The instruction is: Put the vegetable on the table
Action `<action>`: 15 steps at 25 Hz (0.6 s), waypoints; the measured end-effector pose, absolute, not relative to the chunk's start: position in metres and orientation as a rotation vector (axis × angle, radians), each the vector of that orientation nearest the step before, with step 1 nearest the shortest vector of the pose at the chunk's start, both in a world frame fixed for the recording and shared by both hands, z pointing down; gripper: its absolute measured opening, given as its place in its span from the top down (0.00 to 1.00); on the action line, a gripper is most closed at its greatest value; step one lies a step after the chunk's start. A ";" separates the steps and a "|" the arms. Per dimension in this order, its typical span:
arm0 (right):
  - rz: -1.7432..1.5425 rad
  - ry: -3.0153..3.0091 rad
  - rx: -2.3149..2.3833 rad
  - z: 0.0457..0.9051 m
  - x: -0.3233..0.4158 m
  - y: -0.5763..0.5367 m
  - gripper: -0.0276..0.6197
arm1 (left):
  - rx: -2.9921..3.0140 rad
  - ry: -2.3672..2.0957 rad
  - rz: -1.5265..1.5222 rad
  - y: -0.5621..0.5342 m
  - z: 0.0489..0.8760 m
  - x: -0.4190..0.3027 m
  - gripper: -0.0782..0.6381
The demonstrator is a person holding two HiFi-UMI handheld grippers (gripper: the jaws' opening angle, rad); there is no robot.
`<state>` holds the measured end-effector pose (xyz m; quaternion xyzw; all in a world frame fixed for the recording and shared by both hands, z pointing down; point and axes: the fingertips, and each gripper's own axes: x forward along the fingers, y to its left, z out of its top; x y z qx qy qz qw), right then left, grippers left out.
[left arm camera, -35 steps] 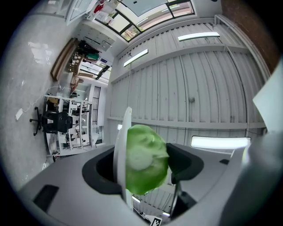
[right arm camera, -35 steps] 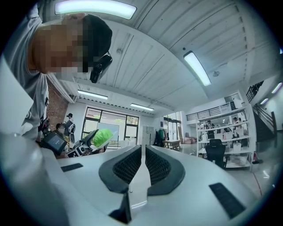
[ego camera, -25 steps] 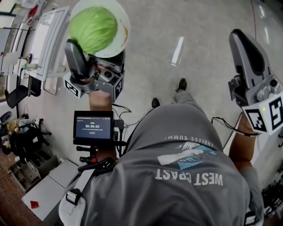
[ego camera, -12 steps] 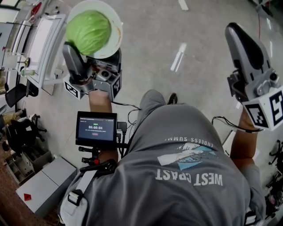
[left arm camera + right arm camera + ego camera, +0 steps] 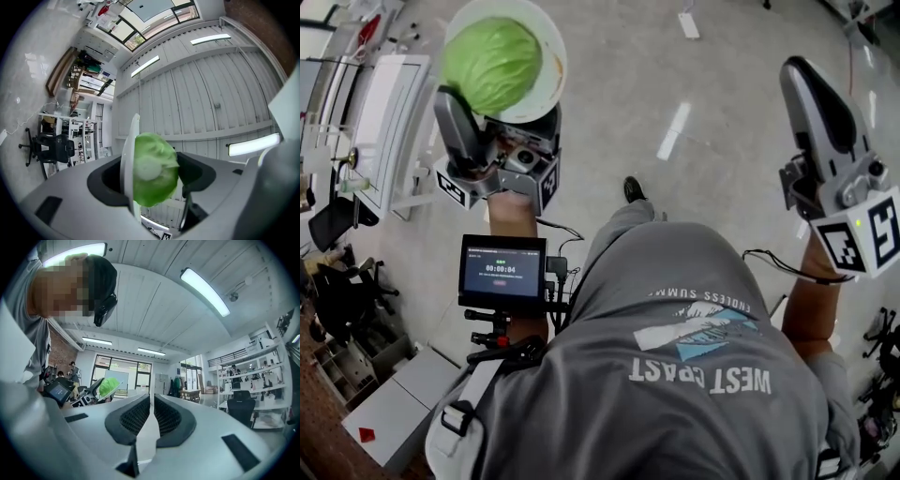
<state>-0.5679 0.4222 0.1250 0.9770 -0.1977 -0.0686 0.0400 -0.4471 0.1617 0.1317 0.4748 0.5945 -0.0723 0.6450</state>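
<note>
A round green cabbage lies on a white plate at the top left of the head view. My left gripper is raised and shut across the two: one dark finger lies against the cabbage and the other sits under the plate. In the left gripper view the plate stands edge-on between the jaws, with the cabbage pressed against its right side. My right gripper is held up at the right, shut and empty. Its own view shows the right gripper jaws together and the cabbage far off to the left.
Polished floor lies below, with a person's shoe on it. A white table frame stands at the left, with a black office chair and grey cabinets below it. A small screen is mounted at the chest. Shelving and a chair are far right.
The floor and furniture have shifted under the person, who is walking; the feet have changed place. Both grippers keep their pose, and the plate with the cabbage stays in the left one.
</note>
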 end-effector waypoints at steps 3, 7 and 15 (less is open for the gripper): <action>-0.220 -0.588 2.988 0.123 -0.576 0.421 0.94 | 1.054 1.367 -0.162 0.167 0.129 -0.449 0.45; -0.222 -0.573 3.013 0.122 -0.575 0.433 0.94 | 1.065 1.361 -0.131 0.183 0.128 -0.441 0.45; -0.077 -0.593 3.023 0.136 -0.576 0.396 0.94 | 1.048 1.269 -0.087 0.144 0.161 -0.446 0.45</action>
